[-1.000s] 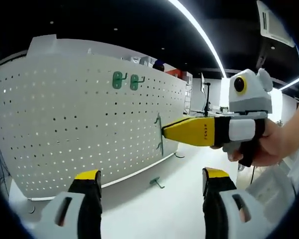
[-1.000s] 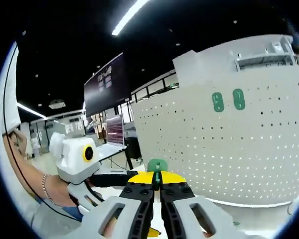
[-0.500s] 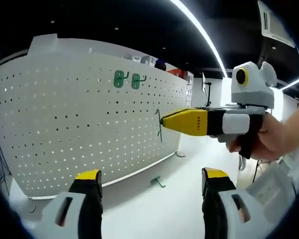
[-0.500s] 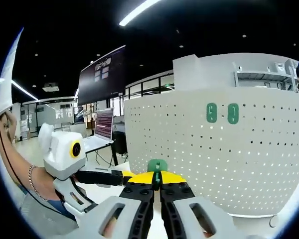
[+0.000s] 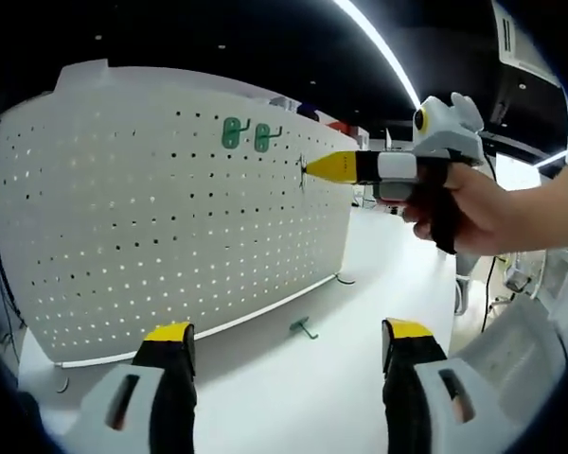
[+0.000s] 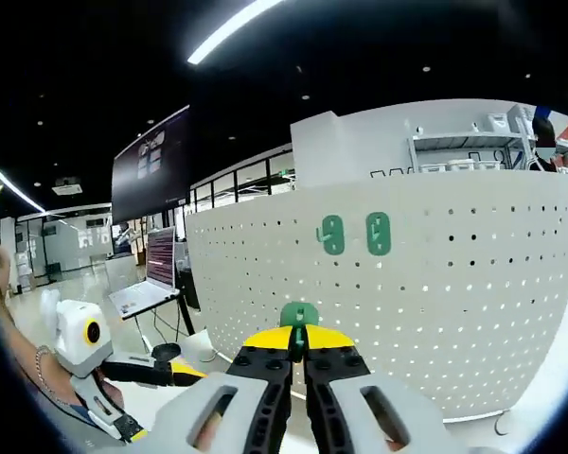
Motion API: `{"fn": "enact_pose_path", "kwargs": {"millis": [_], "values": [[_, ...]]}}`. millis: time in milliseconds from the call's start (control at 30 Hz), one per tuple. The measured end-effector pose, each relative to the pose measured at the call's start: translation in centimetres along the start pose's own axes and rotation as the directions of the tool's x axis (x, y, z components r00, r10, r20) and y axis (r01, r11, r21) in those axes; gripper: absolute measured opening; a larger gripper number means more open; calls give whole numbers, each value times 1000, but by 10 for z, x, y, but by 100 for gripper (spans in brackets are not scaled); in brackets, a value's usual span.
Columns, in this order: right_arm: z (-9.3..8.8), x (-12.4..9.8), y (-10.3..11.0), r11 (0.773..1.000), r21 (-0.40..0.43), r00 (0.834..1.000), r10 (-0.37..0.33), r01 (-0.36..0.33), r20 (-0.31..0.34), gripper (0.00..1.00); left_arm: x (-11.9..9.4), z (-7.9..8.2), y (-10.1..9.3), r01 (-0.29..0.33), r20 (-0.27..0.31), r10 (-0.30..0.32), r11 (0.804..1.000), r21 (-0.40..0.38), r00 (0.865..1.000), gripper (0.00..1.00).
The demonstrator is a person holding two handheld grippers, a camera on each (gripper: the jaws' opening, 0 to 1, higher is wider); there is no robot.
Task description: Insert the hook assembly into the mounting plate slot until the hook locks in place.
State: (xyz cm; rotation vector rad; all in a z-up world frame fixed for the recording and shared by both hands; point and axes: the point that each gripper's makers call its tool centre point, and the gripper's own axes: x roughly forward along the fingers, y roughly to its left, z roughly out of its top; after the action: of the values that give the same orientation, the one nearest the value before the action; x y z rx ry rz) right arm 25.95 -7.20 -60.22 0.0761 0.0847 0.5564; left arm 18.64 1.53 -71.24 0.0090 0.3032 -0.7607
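The green hook point(image 6: 299, 317) is pinched between the closed jaws of the right gripper point(image 6: 299, 352), its head poking up past the yellow tips. In the left gripper view that gripper point(image 5: 308, 169) holds the hook just beside the white pegboard point(image 5: 123, 236), right of two green hooks point(image 5: 246, 135) already mounted. The risk is a tilted approach: the prongs could miss the holes and the hook twist in the grip or drop. The left gripper point(image 5: 284, 345) hangs wide open, empty, above a spare hook point(image 5: 304, 327) lying on the table point(image 5: 293, 397).
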Motion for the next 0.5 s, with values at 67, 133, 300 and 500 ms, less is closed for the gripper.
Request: {"fn": "enact_pose_path", "kwargs": {"millis": [67,133,300,500], "values": [[5,1,-8,1000,1,1000,-18,18,9,0,-1,-2,1,-1,-3,1,1000,-2,1000,83],[9,2,-16,999,0,999,-32,32,16,0,-3,-4,1,-4,-7,4,1000,-6,1000,82],[18,4,-34,998,15,997,-69,68,34,0,-6,-10,4,-11,-13,11,1000,-18,1000,82],[26,10,-49,995,13,994,-99,98,46,0,-10,-15,7,-24,-13,24,999,-40,1000,80]]}}
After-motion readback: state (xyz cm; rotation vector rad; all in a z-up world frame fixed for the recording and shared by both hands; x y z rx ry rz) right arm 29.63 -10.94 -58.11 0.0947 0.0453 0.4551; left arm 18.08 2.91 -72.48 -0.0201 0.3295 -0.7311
